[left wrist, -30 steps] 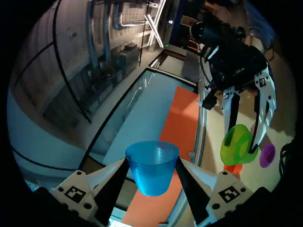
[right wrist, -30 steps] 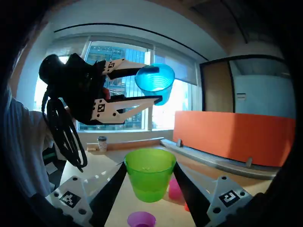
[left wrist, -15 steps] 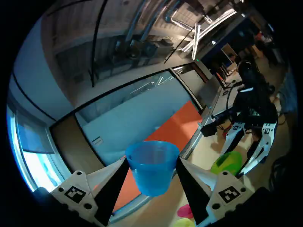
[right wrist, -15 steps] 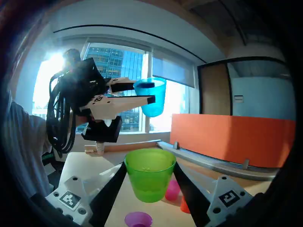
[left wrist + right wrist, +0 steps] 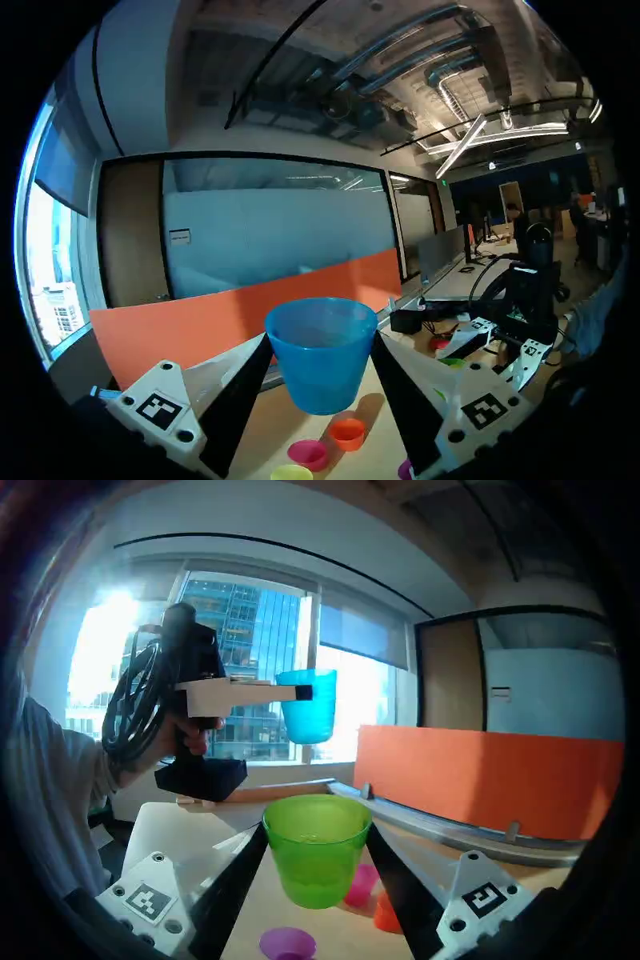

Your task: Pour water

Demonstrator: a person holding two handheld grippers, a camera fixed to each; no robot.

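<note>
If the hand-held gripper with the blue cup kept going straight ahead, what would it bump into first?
Probably the orange divider, or the pale wall just above it; depth is hard to judge. Nothing nearer lies ahead of the left hand-held gripper and its blue cup.

I see a translucent blue cup (image 5: 322, 360), a translucent green cup (image 5: 317, 852), black-and-white markers (image 5: 158, 409) on my white left tool (image 5: 322, 340), an orange partition (image 5: 200, 320), a pink cup (image 5: 308, 454), a purple cup (image 5: 287, 944).
</note>
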